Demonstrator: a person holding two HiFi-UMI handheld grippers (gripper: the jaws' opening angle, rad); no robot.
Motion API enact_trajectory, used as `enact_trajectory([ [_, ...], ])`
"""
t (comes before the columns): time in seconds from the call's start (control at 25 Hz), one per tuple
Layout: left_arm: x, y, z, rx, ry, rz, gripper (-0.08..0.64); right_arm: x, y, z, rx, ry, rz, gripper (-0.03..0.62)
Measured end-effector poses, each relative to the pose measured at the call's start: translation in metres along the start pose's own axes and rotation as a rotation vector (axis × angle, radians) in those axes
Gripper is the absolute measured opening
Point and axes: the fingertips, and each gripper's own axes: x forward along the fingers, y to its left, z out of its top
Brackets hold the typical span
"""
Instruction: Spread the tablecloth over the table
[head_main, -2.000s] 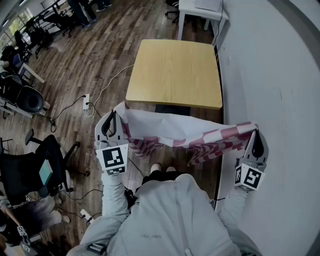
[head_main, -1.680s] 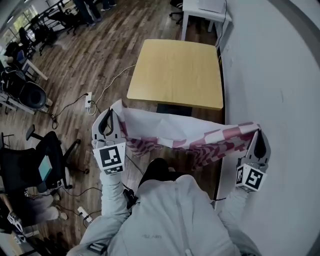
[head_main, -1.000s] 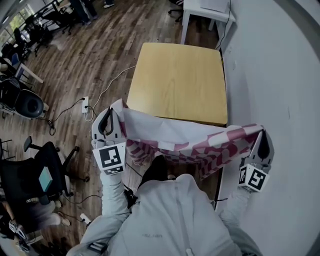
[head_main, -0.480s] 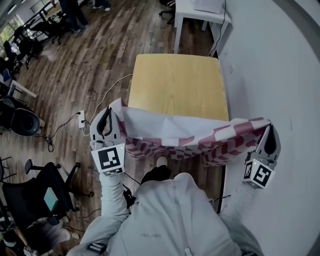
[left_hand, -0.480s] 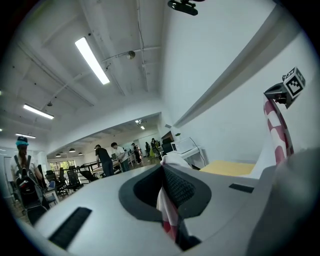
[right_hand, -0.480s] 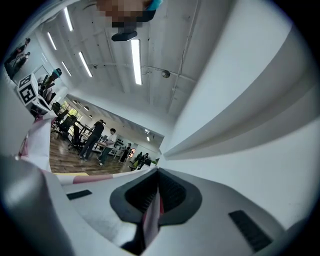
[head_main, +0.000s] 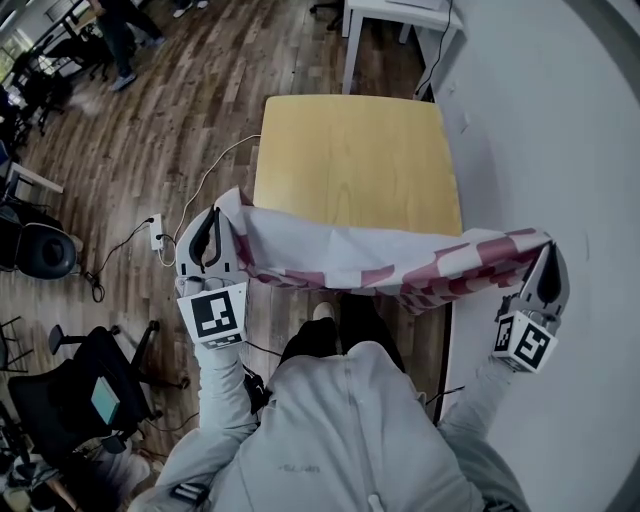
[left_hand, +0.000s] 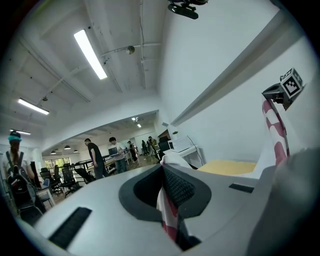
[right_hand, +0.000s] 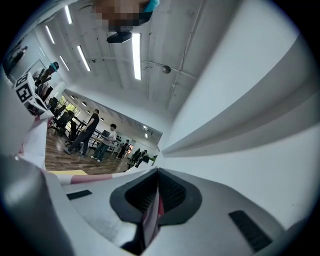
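Left gripper (head_main: 214, 225): clenched on one corner of the red-and-white checked tablecloth (head_main: 350, 258).
Right gripper (head_main: 548, 262): pinching the opposite corner, close beside the wall (head_main: 560, 120).
Tablecloth: stretched wide between both grippers and held over the near edge of the wooden table (head_main: 355, 150), slack and folded at centre. Probably kept raised and spread so it can clear the edge and cover the bare top.
Beyond: white desk (head_main: 395, 12).
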Motion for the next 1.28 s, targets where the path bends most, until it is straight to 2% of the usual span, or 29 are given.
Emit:
enact_trajectory([
  [0.4, 0.015, 0.002, -0.018, 0.001, 0.024, 0.051, 0.026, 0.021, 0.003, -0.024, -0.004, 0.011, 0.006, 0.021],
  [0.76, 0.116, -0.005, 0.0, -0.003, 0.089, 0.14, 0.026, 0.153, -0.015, -0.053, 0.009, 0.024, 0.052, 0.021],
  [1.04, 0.143, -0.008, 0.005, 0.028, 0.124, 0.18, 0.026, 0.206, -0.009, -0.07, 0.015, 0.032, 0.121, 0.021],
  [1.28, 0.15, 0.006, -0.003, 0.037, 0.15, 0.181, 0.026, 0.222, 0.021, -0.067, 0.013, 0.034, 0.162, 0.021],
])
